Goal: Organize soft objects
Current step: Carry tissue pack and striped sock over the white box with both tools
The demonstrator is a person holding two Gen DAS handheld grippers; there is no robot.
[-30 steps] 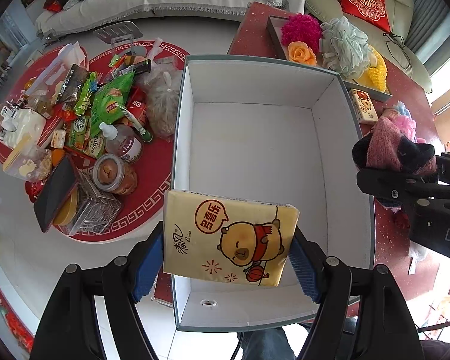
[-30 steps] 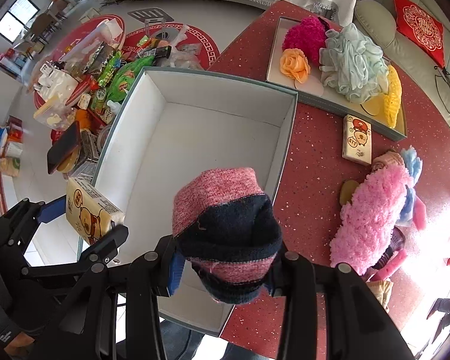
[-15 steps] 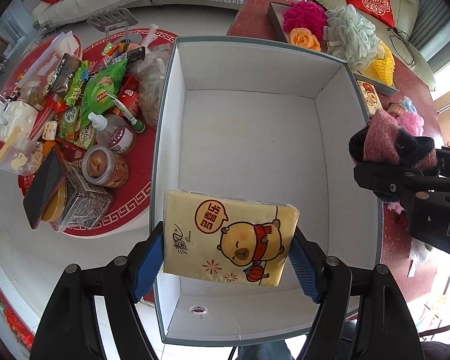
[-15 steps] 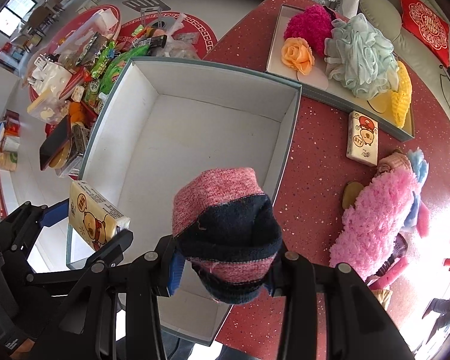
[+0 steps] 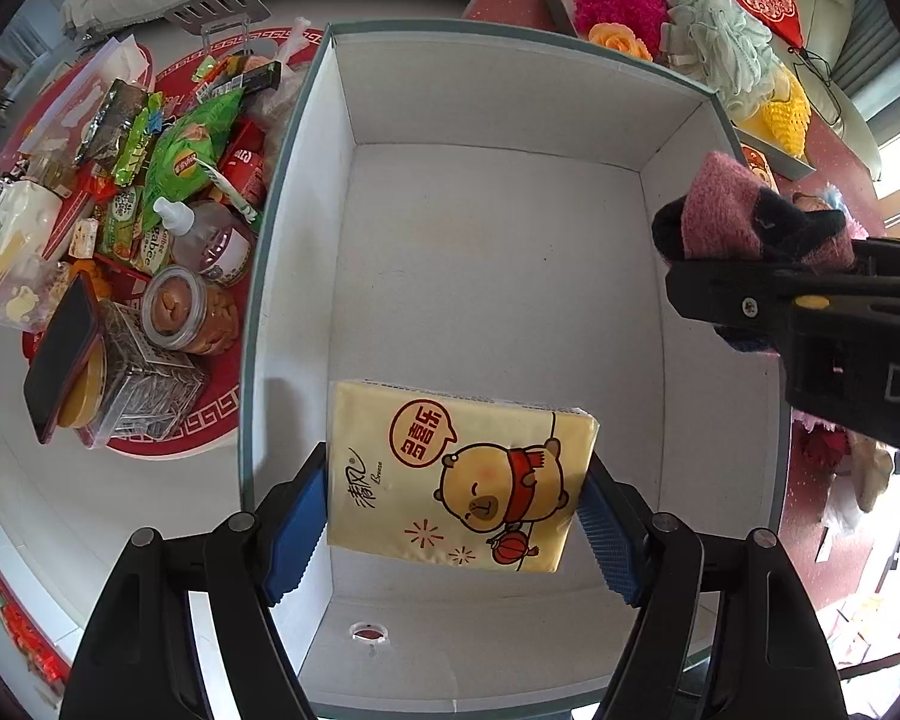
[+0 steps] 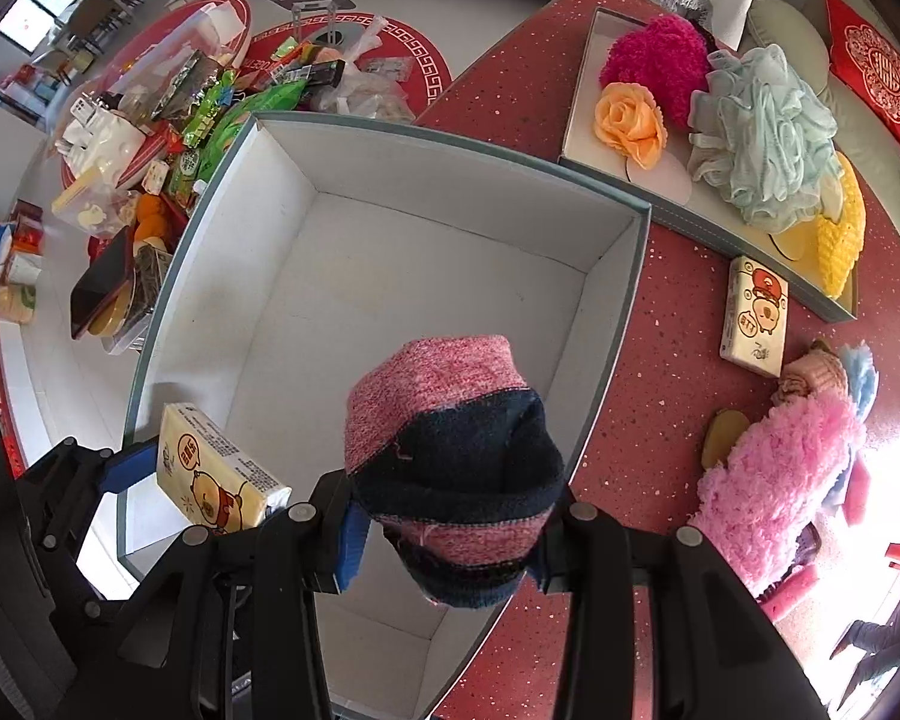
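Over the empty white cardboard box (image 5: 498, 276), the left gripper (image 5: 456, 510) clamps a yellow tissue pack (image 5: 459, 480) and the right gripper (image 6: 450, 540) a pink-and-navy knitted sock (image 6: 450, 450), which could snag the box's right wall if dropped there.

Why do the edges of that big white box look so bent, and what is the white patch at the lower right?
Left wrist view: the fisheye lens bows the white box's straight rim, and the corners go dark; the tissue pack stays sharp. Right wrist view: the same curving, plus blown-out sunlight glare at the lower right beside the pink fluffy item; the sock is in focus.
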